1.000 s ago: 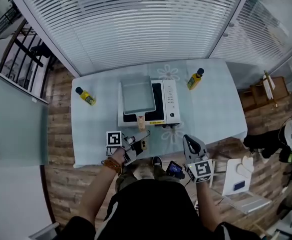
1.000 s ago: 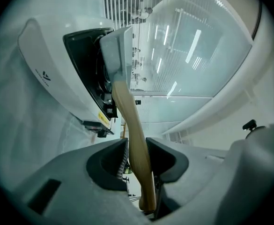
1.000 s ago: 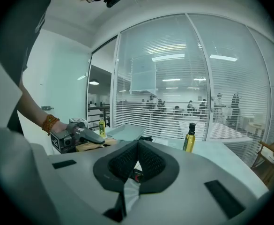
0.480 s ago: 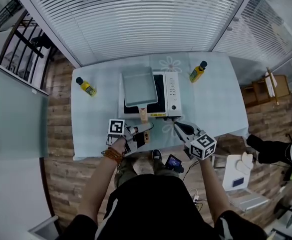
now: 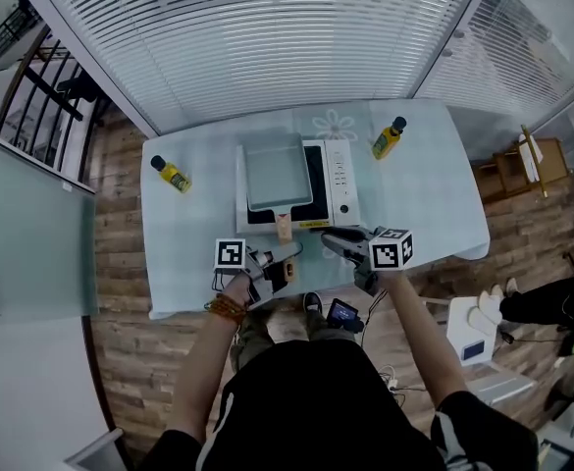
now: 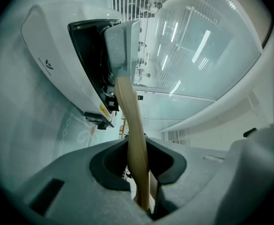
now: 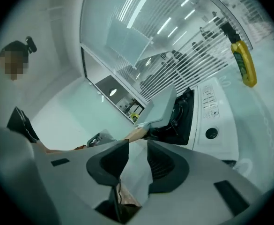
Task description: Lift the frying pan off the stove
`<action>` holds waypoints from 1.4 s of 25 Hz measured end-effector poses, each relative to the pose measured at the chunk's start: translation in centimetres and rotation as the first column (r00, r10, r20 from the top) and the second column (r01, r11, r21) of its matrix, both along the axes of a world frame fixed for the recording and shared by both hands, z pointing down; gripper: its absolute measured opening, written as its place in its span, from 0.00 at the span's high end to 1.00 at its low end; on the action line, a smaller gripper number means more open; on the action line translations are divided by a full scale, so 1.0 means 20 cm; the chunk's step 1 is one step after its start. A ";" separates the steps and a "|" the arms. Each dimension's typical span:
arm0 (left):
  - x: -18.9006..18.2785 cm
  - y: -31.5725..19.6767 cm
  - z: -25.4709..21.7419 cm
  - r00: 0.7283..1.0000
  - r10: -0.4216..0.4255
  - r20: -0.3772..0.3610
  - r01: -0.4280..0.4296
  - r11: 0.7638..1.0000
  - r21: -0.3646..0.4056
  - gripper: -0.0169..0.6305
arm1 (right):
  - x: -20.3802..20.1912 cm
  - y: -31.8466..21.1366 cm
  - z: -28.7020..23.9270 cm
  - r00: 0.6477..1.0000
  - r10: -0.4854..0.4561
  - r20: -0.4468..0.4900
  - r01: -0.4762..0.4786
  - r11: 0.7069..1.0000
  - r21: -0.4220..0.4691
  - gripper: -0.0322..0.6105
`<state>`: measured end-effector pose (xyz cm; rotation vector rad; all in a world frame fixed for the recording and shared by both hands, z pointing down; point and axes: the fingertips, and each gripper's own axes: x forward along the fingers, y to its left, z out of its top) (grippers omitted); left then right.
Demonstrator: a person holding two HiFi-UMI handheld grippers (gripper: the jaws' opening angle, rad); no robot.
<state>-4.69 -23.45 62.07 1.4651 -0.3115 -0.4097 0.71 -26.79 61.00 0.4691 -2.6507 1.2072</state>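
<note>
While the frying pan point(image 5: 275, 173) sits on the stove point(image 5: 338, 196), my left gripper point(image 6: 142, 170) has just closed onto its wooden handle point(image 6: 133, 125), whose end I lose between the jaws; my right gripper point(image 7: 134, 159), just opened, stands spread, pinching nothing.
</note>
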 end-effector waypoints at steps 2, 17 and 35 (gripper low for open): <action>0.00 0.00 -0.01 1.000 -0.001 -0.004 0.001 1.000 -0.004 0.84 | -0.02 0.00 0.01 1.000 -0.011 0.028 0.012 0.998 -0.060 0.77; 0.01 0.03 -0.02 0.999 0.034 0.012 -0.035 0.999 0.014 0.84 | -0.32 -0.05 0.06 0.970 -0.095 0.224 0.169 0.926 -0.338 0.56; 0.00 0.05 0.00 0.999 0.047 0.006 -0.047 0.999 0.025 0.84 | -0.54 -0.04 0.17 0.960 -0.118 0.256 0.218 0.885 -0.411 0.54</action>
